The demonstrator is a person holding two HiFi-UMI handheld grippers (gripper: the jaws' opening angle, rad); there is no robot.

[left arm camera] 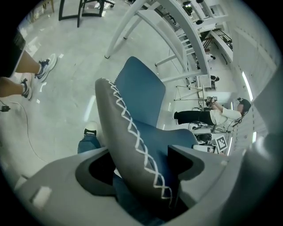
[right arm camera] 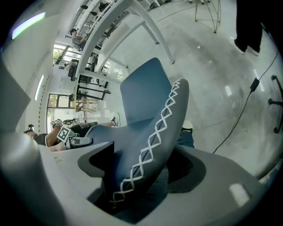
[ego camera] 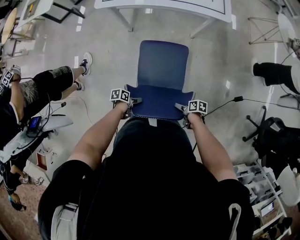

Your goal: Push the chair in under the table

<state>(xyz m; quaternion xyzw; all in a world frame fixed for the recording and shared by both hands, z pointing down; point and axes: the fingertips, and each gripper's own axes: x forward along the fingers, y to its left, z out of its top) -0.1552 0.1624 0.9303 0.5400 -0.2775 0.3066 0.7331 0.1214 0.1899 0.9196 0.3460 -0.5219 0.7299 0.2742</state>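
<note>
Chair (ego camera: 161, 70): blue fabric, rounded seat, grey backrest rim laced with white criss-cross stitching. Stands on glossy pale floor (ego camera: 220, 56), seat toward white table (ego camera: 164, 4), not yet under it. Left gripper (ego camera: 135, 101) clamped on backrest's left edge; right gripper (ego camera: 181, 107) clamped on its right edge

The blue chair (ego camera: 161, 70) stands upright. The grey, white-stitched side edges of its backrest are clamped between the left fingers (left arm camera: 194, 163) and the right fingers (right arm camera: 95, 161). Beyond the fingers, past the seat, stands the white desk (ego camera: 164, 5), with the seat not under it.
</note>
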